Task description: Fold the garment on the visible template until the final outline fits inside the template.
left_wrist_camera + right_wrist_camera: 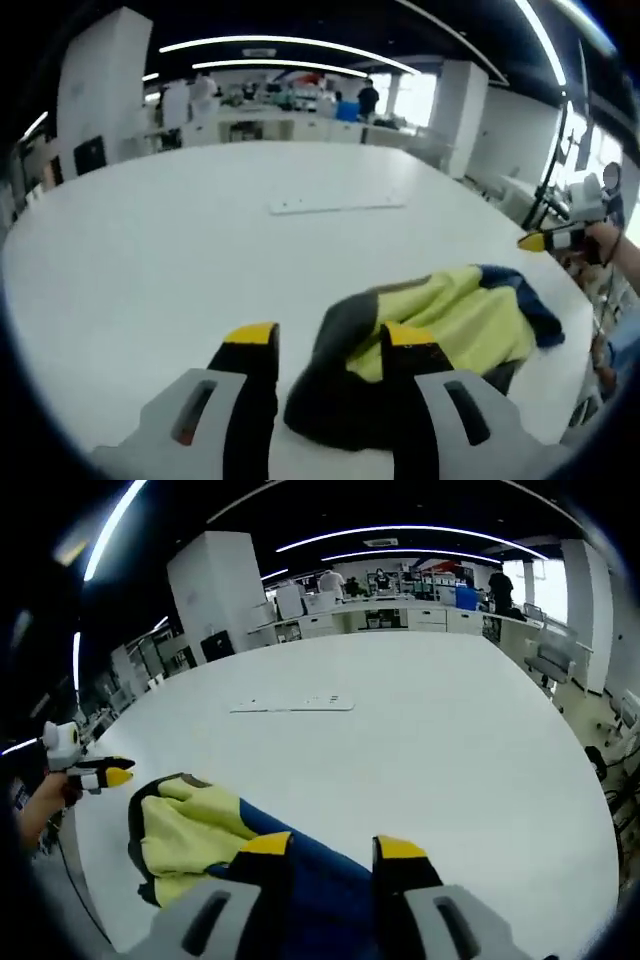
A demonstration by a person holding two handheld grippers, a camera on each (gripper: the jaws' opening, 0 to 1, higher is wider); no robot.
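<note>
Open-plan lab, ceiling light strips, desks and people far back. Large white table (150, 260) spans both views. Crumpled yellow, navy and dark grey garment (440, 320) lies at 5 o'clock in left gripper view (7 o'clock in right gripper view), near table edge. Thin white strip (337, 205) flat mid-table, well apart from garment. Left gripper (330, 335) jaws spread, nothing between; garment just behind right jaw. Right gripper (333, 847) jaws parted above garment's navy part, no grasp visible.

A large round white table (200, 240) fills an open office. Beyond the table stand white square pillars (215, 590), counters (390, 615) and bright windows (415, 95); curved strip lights (280, 45) arc overhead.
</note>
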